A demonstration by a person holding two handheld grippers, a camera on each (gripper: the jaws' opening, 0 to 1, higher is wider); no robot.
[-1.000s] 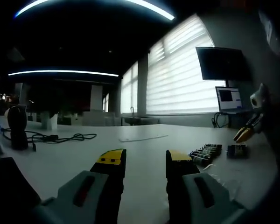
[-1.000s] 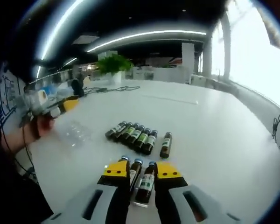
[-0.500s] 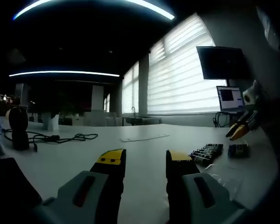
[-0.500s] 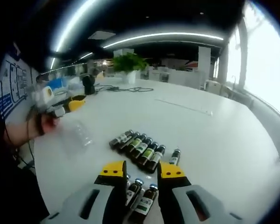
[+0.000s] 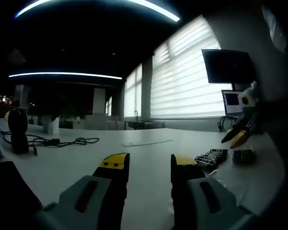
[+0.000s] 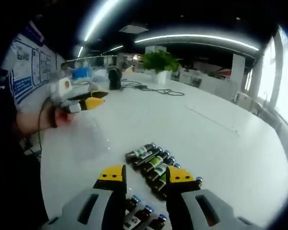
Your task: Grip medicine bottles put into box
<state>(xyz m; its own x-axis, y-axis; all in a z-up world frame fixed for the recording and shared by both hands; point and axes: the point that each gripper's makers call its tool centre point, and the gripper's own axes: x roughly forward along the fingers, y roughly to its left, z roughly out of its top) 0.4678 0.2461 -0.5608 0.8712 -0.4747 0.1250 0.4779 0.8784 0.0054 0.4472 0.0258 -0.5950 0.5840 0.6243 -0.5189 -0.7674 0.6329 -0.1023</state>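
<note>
In the right gripper view, the right gripper [image 6: 145, 174] is held with its jaws apart and nothing between them, above small bottles [image 6: 149, 158] laid side by side on the white table [image 6: 206, 139]. Farther off, the left gripper [image 6: 89, 100] is seen, also held apart.

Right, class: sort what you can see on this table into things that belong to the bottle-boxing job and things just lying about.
For the job:
medicine bottles
clear plastic tray
right gripper
left gripper

Lying about:
potted plant
black cable
laptop
wall monitor
</note>
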